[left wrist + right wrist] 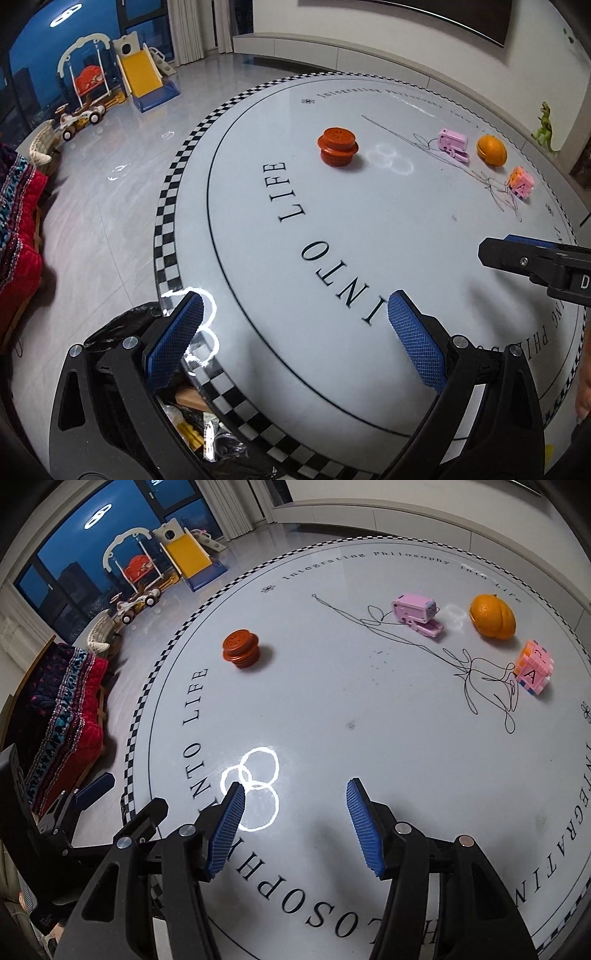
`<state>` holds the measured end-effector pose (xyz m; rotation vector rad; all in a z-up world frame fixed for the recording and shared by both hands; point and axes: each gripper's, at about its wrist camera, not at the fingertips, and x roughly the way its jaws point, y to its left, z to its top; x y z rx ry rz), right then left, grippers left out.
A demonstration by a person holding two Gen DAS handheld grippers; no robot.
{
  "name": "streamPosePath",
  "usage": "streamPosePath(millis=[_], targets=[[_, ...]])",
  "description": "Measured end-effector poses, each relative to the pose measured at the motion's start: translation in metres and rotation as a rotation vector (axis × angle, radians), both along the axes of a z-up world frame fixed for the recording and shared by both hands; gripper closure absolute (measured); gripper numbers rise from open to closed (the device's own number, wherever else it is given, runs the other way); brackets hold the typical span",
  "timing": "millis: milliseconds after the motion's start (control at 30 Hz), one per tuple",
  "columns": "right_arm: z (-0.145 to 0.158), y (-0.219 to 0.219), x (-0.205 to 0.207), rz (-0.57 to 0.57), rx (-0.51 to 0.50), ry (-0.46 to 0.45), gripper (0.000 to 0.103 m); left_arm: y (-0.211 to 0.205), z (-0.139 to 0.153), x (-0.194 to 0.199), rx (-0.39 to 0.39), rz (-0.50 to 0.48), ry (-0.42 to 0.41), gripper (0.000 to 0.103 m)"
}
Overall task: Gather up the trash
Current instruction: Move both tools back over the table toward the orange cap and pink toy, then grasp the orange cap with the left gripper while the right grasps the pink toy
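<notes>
The left gripper [295, 339] and the right gripper [295, 827] are hanging over the round table [332, 709], jaws spread wide, holding nothing. The orange peel [492, 617] is sitting far across the table, near the pink toy [417, 614] and the block [532, 672]. It is probably light and soft, so pinching its rim looks best. The bin bag [122, 328] is waiting just off the table's edge. The table has lots of open room.

Glossy smooth table [332, 701]; ribbed blue pads [364, 830]; crinkly black plastic bag [122, 325]
</notes>
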<state>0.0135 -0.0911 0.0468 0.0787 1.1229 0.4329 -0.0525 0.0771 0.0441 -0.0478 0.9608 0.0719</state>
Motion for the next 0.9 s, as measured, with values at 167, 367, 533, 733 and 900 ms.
streamPosePath(millis=[167,367,533,733,900], targets=[[-0.006,-0.014,0.021,-0.024,-0.019,0.008,0.044,-0.015,0.002,0.027,-0.002,-0.026,0.0,0.006],[-0.01,-0.029,0.053,-0.054,-0.049,0.0,0.044,-0.03,-0.001,0.054,-0.01,-0.039,-0.001,0.006],[-0.013,-0.047,0.09,-0.093,-0.071,-0.002,0.044,-0.036,-0.004,0.078,-0.001,-0.042,0.005,0.006],[-0.016,-0.058,0.132,-0.129,-0.1,-0.013,0.044,-0.037,-0.01,0.102,0.003,-0.053,0.016,0.006],[-0.015,-0.056,0.16,-0.117,-0.14,-0.046,0.044,-0.035,-0.015,0.118,0.004,-0.063,0.025,0.006]])
